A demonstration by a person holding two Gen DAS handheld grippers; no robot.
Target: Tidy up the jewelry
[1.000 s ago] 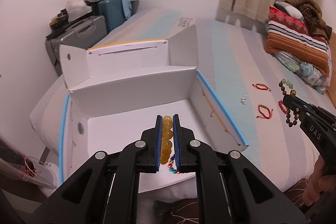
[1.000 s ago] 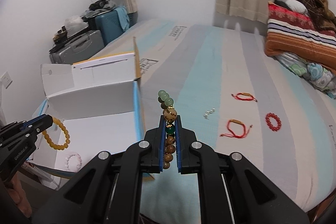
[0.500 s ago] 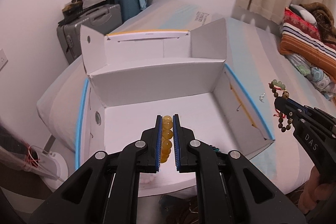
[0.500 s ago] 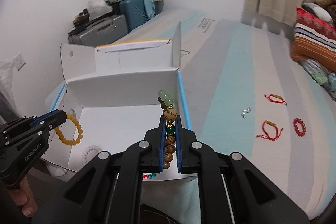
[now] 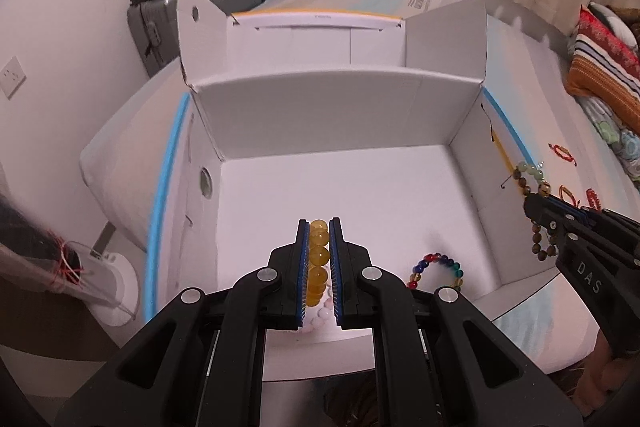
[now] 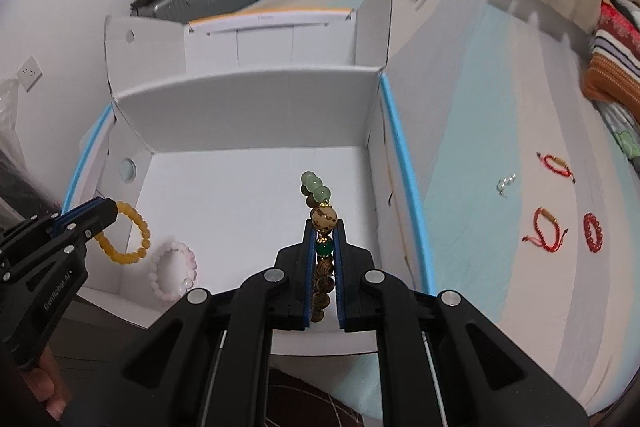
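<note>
— Where do we stand?
— Both bracelets hang over the white box: our left gripper clamps the amber bracelet, our right gripper pinches the wooden bead bracelet.
— Next?
— We'd judge lowering and letting go, clear of the pink bracelet and the multicoloured bracelet.

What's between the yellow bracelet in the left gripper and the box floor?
Nothing visible. The yellow bracelet hangs from the left gripper inside the open white box, beside the pink bracelet lying there.
</note>
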